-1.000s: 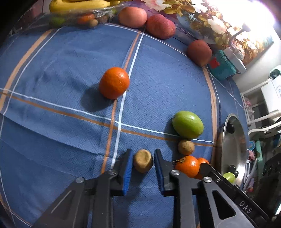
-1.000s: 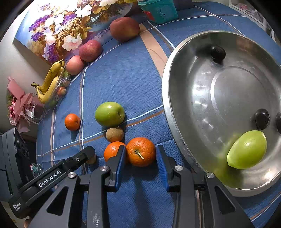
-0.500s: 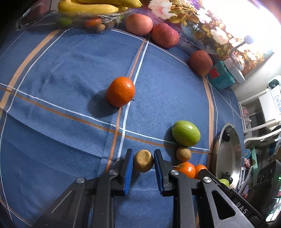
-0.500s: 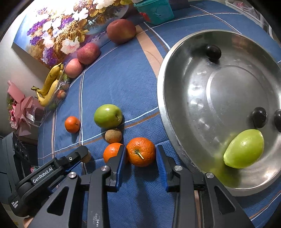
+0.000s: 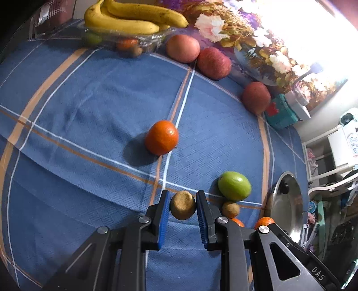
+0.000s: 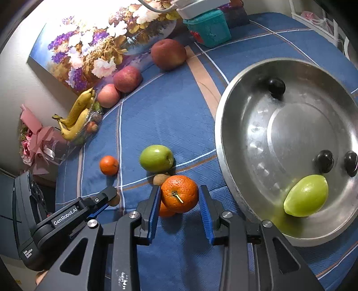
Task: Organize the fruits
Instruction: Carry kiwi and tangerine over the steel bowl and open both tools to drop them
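Left gripper point(image 5: 182, 206) was closed on a small brown fruit point(image 5: 182, 205), both blue pads touching it, fruit lifted clear of the blue tablecloth point(image 5: 89, 112). Right gripper point(image 6: 179, 197) was clamped on a large orange point(image 6: 179, 193), stem facing the camera, also raised off the cloth.

Containers: steel basin point(image 6: 223, 143) held 1 light green oblong fruit point(image 6: 306, 195) at its near side and 3 small dark round fruits: 1 at the far wall point(image 6: 276, 87), 2 side by side just beyond the green one point(image 6: 324, 161) point(image 6: 350, 163). Clear plastic tray point(image 5: 147, 40), well away from the basin at the far cloth edge, carried bananas point(image 5: 134, 19) on top, with a small orange and a green fruit visible inside; the rest was blurred.

Relative to the basin: held orange sat just beside its rim. A second orange point(image 6: 164, 210) lay partly hidden under the held one. Another small brown fruit point(image 6: 160, 179) and a green apple point(image 6: 156, 158) lay a bit further out, a small tangerine point(image 6: 109, 165) beyond them. Held brown fruit was near the tangerine side, well apart from the basin. 3 red apples lined the painting point(image 6: 94, 44) behind the basin: point(image 6: 168, 53), point(image 6: 127, 78), point(image 6: 108, 95).
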`<state>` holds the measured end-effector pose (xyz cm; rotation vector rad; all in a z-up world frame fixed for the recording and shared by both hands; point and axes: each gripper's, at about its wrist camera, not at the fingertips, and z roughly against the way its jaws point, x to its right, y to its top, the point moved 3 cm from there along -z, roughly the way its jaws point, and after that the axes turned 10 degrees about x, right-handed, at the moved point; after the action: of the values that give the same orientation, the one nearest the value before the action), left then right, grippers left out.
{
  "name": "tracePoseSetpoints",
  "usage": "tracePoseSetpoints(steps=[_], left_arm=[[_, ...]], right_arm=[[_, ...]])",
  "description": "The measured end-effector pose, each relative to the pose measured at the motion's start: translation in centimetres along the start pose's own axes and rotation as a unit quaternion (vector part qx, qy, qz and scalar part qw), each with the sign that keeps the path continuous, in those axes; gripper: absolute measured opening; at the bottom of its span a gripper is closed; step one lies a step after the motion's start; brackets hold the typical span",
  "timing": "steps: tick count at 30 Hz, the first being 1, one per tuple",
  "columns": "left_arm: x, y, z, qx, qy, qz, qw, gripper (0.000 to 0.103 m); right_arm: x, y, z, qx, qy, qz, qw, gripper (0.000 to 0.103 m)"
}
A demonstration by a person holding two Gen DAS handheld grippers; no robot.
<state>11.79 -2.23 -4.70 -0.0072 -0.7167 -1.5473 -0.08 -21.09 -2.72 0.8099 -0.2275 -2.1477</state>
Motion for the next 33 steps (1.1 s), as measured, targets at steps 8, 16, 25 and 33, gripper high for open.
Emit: tracePoseSetpoints(steps=[8,16,25,33], left_arm=[[3.8,0.7,2.0,0.036,-0.022,-0.048,0.9980,0.025],[9.9,-1.7,1.0,0.027,-0.048,-0.124,0.9908,0.025],[17.5,-6.4,-0.3,0.025,-0.104,-0.233,0.9666,0.025],[19.4,-8.7,-2.5,0.023,-0.101,-0.290,0.9514,0.026]], right_arm=[[1.7,2.6,4.0,0.068,-0.042,0.004,0.997,0.035],[7.6,5.1,7.4,0.118,-0.121,-0.027,0.985,0.036],[13.7,5.3,8.8,0.130,-0.157,-0.092,0.975,0.036],[14.2,5.8,7.2,0.139,-0.158,-0.077,0.975,0.036]])
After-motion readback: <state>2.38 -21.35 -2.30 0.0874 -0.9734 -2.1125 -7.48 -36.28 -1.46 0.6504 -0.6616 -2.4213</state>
